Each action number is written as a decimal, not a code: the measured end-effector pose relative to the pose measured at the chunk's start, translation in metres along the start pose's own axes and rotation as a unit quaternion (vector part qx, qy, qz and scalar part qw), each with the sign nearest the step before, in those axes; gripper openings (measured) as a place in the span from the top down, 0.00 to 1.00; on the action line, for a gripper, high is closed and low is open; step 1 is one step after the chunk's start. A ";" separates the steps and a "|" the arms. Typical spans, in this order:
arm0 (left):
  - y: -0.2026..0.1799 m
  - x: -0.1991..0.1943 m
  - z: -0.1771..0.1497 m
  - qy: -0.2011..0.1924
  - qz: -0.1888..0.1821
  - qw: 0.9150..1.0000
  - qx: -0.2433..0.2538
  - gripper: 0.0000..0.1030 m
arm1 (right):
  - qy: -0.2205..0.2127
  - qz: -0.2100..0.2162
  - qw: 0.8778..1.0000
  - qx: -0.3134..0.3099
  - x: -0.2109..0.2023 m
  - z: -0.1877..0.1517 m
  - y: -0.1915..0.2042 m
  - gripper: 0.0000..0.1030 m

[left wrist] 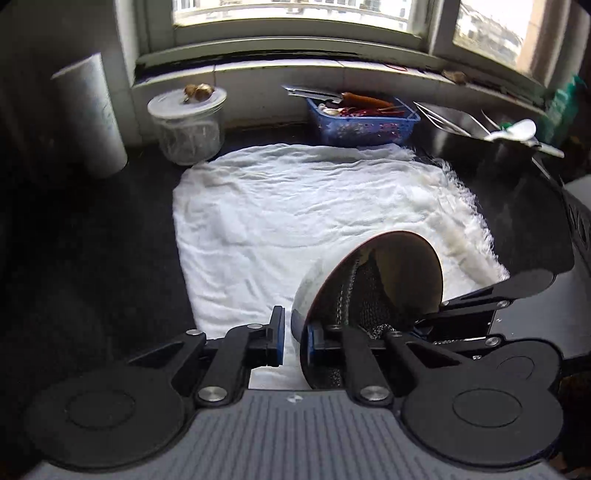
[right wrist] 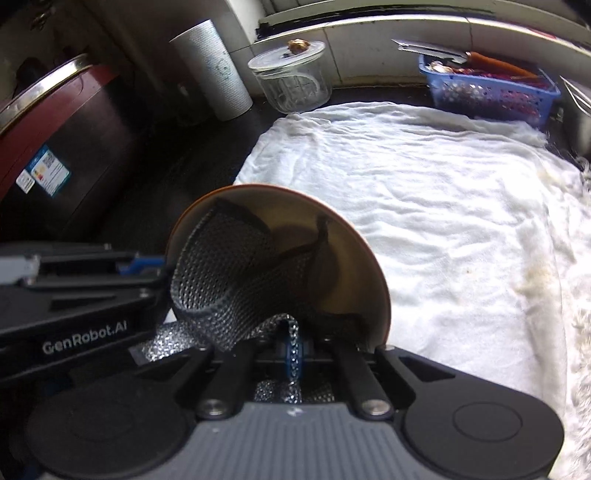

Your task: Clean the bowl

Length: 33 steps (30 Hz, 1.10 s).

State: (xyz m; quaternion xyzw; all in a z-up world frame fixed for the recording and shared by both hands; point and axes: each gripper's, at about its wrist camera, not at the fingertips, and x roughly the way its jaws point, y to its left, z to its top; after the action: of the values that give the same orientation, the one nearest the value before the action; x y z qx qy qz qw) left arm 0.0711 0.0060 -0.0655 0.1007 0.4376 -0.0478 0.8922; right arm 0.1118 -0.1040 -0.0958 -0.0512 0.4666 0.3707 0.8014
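Spread over dark counter (left wrist: 92,258) below window (left wrist: 295,14): white towel (left wrist: 295,206). Tilting on edge above it, bowl (left wrist: 402,266), rim being pinched by left gripper (left wrist: 295,338). Pressing steel mesh scrubber (right wrist: 236,273) into bowl's hollow, right gripper (right wrist: 293,354), clamping on mesh.

From my right wrist camera I read "GenRobot.AI" in pale letters on the black body of the left gripper (right wrist: 147,284), at the lower left of the frame; at the far left, a blue-and-white sticker (right wrist: 43,176) sits on the dark red cooker (right wrist: 66,147), carrying a small code square and coloured marks, but its print is too small for me to read; from my left wrist camera I can make out no legible text anywhere.
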 end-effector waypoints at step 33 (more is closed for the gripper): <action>0.024 -0.006 -0.014 -0.011 -0.018 0.995 -0.099 0.90 | 0.000 0.025 0.996 0.087 0.009 0.002 -0.001 0.99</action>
State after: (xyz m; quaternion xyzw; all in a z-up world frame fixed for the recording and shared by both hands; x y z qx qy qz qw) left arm 0.0609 0.0326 -0.0655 0.0034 0.4318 -0.0213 0.9017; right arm 0.1160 -0.0987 -0.1020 0.0304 0.4986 0.3482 0.7932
